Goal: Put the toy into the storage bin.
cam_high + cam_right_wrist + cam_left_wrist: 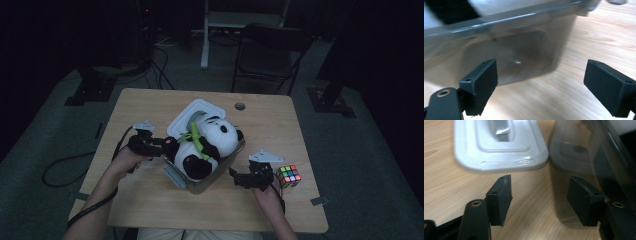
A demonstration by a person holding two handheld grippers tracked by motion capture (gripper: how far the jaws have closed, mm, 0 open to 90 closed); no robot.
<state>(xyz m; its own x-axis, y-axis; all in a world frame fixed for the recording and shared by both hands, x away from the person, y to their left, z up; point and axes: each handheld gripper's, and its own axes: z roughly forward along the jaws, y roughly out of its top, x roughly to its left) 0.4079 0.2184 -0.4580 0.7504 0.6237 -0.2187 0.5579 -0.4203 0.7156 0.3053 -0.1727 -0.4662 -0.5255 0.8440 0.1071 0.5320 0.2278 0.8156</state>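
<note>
High view: plush panda sits in the clear bin at table centre, white lid behind it. Left gripper at the bin's left side; right gripper near its right corner, puzzle cube beside that hand.

Left gripper view: jaws apart, nothing between; one jaw in front of the bin wall.

Right gripper view: jaws wide apart, empty, facing the bin.

Looks like a dim lab or recording studio, not a home: lone wooden desk with cable grommet hole on grey carpet, black stand bases flanking it, cables trailing across floor, empty folding chair and white frame leg behind, dark surroundings.
</note>
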